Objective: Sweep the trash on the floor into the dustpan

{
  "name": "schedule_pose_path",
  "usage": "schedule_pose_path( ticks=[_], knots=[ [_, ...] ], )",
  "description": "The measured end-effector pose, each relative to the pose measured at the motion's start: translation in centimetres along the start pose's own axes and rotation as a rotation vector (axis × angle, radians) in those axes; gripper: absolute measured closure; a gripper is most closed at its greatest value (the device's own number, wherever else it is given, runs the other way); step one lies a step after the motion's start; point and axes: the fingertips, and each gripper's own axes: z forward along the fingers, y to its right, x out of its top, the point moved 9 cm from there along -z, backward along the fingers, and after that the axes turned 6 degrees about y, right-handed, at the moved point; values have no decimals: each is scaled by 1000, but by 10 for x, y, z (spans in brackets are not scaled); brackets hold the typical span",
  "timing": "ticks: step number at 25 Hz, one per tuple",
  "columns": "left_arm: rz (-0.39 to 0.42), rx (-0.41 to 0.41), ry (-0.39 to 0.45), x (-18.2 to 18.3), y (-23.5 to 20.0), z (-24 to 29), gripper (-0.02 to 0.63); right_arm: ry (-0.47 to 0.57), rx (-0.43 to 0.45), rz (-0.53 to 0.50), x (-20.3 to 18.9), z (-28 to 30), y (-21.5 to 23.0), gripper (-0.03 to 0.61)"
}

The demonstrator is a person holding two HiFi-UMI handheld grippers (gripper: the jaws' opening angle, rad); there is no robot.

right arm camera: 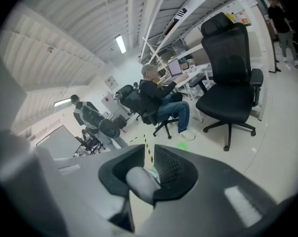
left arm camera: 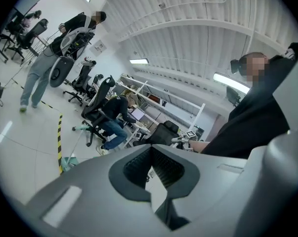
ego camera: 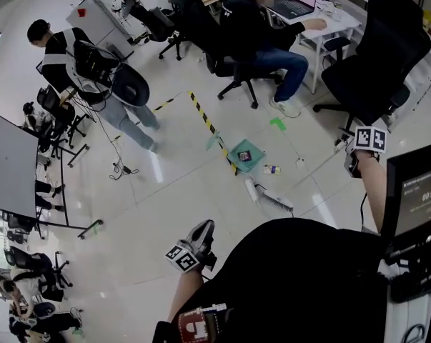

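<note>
Head view: green dustpan sits on the floor at frame centre; trash just right; white brush below; dustpan's label unreadable; left gripper and right gripper jaws closed.

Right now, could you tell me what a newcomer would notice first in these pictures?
Probably the green dustpan on the pale floor, right beside the yellow-and-black tape. A small piece of trash lies just to its right and a white brush lies nearer the person. After that, the eye goes to the big black office chair at the right of the head view.
</note>
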Motion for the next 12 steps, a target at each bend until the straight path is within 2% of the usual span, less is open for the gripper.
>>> schedule_pose_path(
  ticks=[3, 5, 8, 12],
  knots=[
    [-28, 52, 48, -32, 52, 27, 618, -48, 95, -32, 3, -31, 27, 523],
    [-54, 59, 83, -53, 91, 51, 618, -73, 159, -69, 12, -50, 43, 523],
    [-58, 46, 58, -84, 141, 79, 618, -93, 228, -121, 19, -71, 61, 522],
    [-31, 53, 36, -106, 168, 75, 618, -107, 262, -169, 4, -86, 76, 520]
  ],
)
